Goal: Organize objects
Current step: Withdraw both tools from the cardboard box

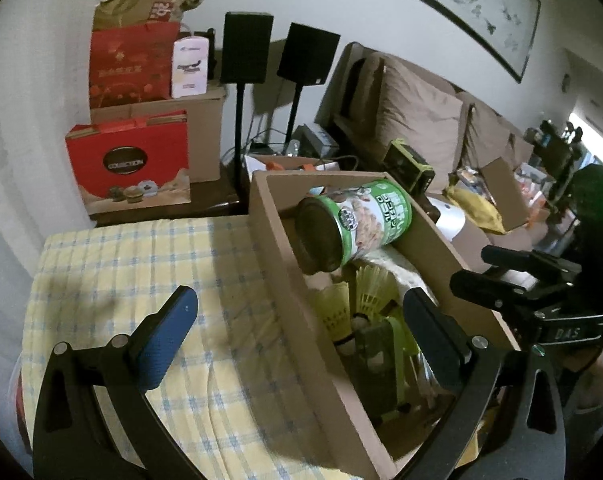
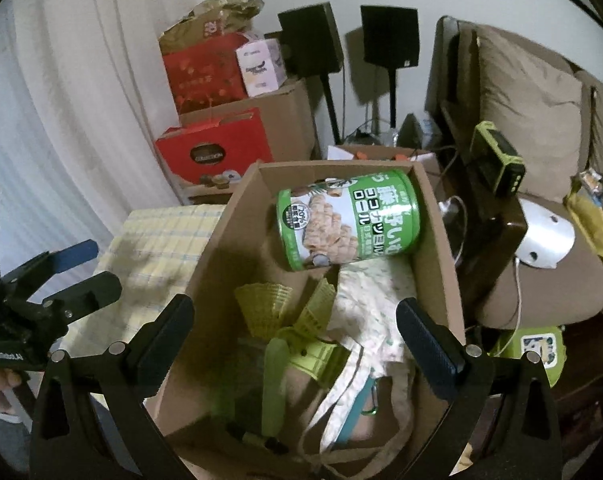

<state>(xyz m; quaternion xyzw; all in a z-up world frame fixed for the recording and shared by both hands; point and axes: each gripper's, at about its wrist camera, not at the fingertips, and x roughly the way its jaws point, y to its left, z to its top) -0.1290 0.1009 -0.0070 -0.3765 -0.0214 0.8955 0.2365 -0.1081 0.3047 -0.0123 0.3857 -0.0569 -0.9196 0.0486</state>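
An open cardboard box (image 1: 285, 272) (image 2: 217, 240) stands on a table covered with a yellow checked cloth (image 1: 149, 264) (image 2: 157, 236). At the box's far end a green snack can (image 1: 353, 224) (image 2: 349, 220) lies on its side. Below it are yellow shuttlecocks (image 1: 365, 292) (image 2: 265, 304), a white patterned cloth bag (image 2: 373, 312) and green plastic pieces (image 2: 317, 356). My left gripper (image 1: 301, 340) (image 2: 93, 270) is open and empty, straddling the box's left wall. Over the near part of the box my right gripper (image 2: 297, 336) (image 1: 485, 270) hangs open, holding nothing.
Red gift boxes (image 1: 129, 160) (image 2: 217, 148) and a larger carton are stacked behind the table by the wall. Two black speakers on stands (image 1: 247, 48) (image 2: 389, 36) come after them. A brown sofa (image 1: 417, 120) (image 2: 533, 112) with cushions and clutter runs along the right.
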